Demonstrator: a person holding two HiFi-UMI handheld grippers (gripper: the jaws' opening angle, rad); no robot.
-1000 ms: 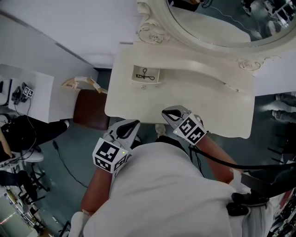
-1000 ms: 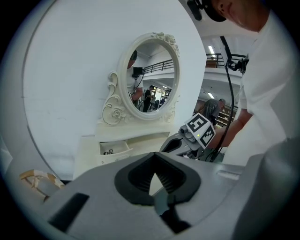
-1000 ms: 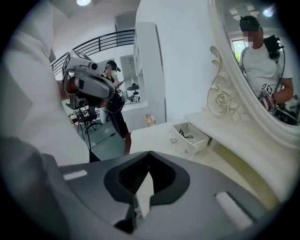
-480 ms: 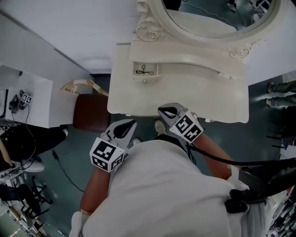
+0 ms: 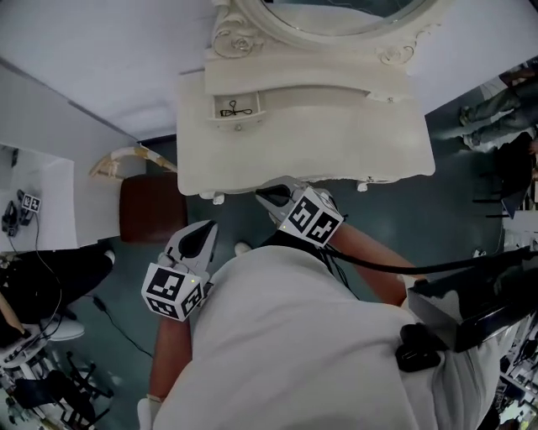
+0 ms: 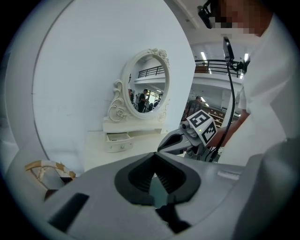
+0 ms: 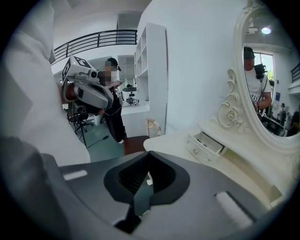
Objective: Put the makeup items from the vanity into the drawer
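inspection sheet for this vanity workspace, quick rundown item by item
surface: vanity top bare, no makeup items on it
job's things: small drawer open, with what looks like a black eyelash curler lying inside
clutter: nothing seen
grippers: left claw and right claw both shut, empty, held in front of the vanity
cables: black cable runs from the right gripper off to the right
surroundings: oval mirror, brown stool at the vanity's left, white side desk
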